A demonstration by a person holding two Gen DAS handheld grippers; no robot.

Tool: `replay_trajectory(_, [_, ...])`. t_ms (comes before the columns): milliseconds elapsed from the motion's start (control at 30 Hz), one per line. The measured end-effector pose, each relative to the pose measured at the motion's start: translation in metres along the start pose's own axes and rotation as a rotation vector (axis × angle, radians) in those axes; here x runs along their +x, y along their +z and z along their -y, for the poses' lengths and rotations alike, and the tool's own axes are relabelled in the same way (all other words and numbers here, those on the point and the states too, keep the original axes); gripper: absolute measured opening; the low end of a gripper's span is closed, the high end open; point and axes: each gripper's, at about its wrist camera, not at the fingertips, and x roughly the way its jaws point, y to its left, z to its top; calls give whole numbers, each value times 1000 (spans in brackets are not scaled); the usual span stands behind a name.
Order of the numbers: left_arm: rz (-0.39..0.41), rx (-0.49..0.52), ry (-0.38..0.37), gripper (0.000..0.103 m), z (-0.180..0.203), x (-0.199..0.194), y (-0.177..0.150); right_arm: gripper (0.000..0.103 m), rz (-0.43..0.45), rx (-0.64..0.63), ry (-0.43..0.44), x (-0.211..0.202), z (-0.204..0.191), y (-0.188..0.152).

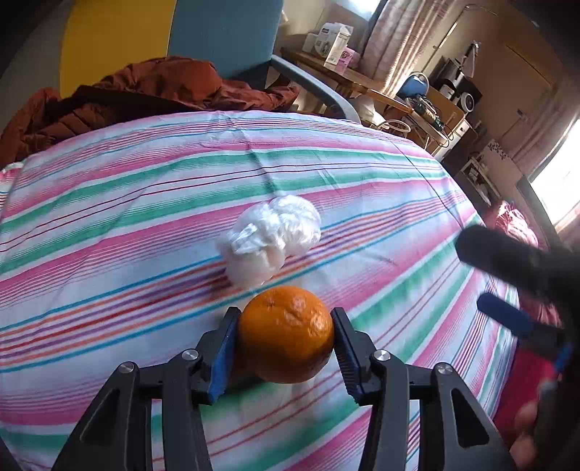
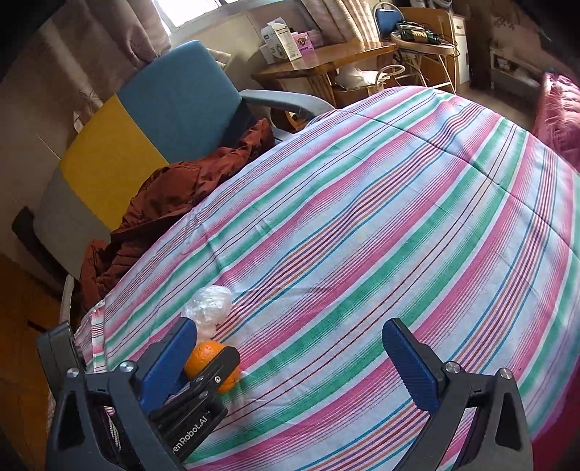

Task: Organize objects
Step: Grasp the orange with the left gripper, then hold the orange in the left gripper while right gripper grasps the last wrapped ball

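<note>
On the bedspread [image 1: 145, 188], the orange [image 1: 286, 333] sits between the fingers of the left gripper [image 1: 286, 347], plastic bag [image 1: 270, 239] just behind it, jacket [image 1: 119, 98] beyond the far edge on the chair [image 1: 221, 32], right gripper [image 2: 290, 358] right of both.

wrist views angled down, sharing orange [image 1: 286, 333]

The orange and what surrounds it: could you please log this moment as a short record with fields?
surface: striped cloth
orange: resting on the cloth, between the left tongs' pads
left tongs: closed on the orange from both sides
bag: crumpled clear plastic bag just beyond the orange, seemingly touching it
right tongs: open, empty, over bare cloth beside the orange
background: brown jacket on a blue chair
</note>
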Motion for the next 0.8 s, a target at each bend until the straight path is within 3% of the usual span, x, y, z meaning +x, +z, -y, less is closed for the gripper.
replay_trajectory(67, [10,5,7,50,-4,-11,-12,103,-6,-1,-3,2,1,0])
replay_trajectory(167, [61,36,96,50,-10,-33,-36,103,-18,-3,3,5,0,0])
replay_trajectory(367, [151,-10,203,50,-43,-76,-86,103,-54,-15,31,11,-3,-3])
replay_trajectory(500, [182,-21,200,50,-61,-88,-103,103,-79,-50,51,15,-12,-8])
replay_trajectory(800, [176,-41,151,50,-63,-84,-105,102,-139,-124,87,26,-45,-11])
